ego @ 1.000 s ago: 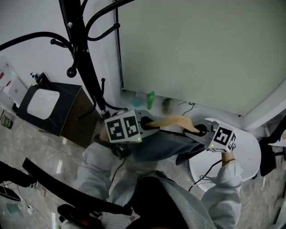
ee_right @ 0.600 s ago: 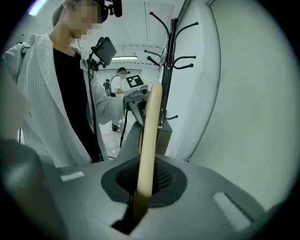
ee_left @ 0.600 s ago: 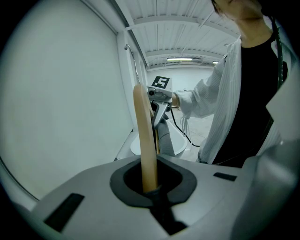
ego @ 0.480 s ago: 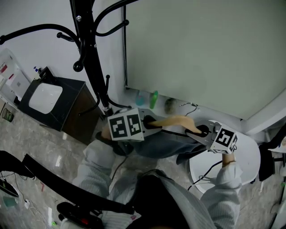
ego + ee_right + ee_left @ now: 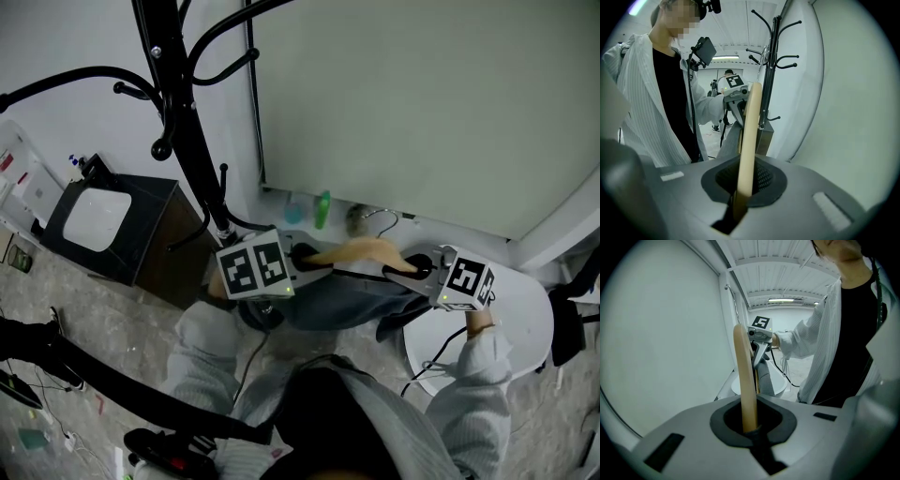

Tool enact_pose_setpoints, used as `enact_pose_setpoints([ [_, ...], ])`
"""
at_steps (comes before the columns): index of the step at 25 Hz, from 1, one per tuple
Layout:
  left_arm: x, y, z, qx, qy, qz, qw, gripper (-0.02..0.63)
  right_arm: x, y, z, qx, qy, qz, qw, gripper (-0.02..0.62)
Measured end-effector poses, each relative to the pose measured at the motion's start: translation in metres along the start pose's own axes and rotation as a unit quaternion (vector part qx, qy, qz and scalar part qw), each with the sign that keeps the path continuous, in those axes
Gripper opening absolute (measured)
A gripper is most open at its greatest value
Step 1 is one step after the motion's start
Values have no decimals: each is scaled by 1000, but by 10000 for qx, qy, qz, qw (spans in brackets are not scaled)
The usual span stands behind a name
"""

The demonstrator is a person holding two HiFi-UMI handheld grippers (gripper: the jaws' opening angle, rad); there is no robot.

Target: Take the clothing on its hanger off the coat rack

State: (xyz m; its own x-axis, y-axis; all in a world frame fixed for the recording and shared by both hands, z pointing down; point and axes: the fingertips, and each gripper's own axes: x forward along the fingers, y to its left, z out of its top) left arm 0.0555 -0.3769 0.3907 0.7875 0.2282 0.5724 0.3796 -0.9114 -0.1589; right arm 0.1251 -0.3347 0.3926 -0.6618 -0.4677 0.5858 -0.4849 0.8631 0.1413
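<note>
A wooden hanger (image 5: 361, 251) with a metal hook (image 5: 380, 217) carries a grey-blue garment (image 5: 342, 298). It hangs level in the air to the right of the black coat rack (image 5: 183, 122), and its hook is on none of the rack's arms. My left gripper (image 5: 305, 258) is shut on the hanger's left end (image 5: 744, 380). The hanger's right end (image 5: 751, 140) is clamped in my right gripper (image 5: 422, 272), which is shut. In the right gripper view the coat rack (image 5: 771, 70) stands behind the hanger.
A black cabinet with a white top (image 5: 94, 220) stands left of the rack's foot. A round white table (image 5: 511, 328) is under my right hand. A green bottle (image 5: 322, 208) stands on the floor by the pale wall panel (image 5: 422, 103).
Both grippers keep their hold on the hanger's ends. The view has swayed a little; the hanger stays at about the same place.
</note>
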Motion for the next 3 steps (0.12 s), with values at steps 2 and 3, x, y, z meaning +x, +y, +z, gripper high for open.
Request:
enact_pose_setpoints([
  [2, -3, -1, -1, -32, 6, 25, 10000, 9, 2, 0, 3, -10, 7, 4, 10000, 2],
  [3, -5, -1, -1, -43, 10, 39, 10000, 9, 2, 0, 5, -16, 8, 1, 10000, 2],
])
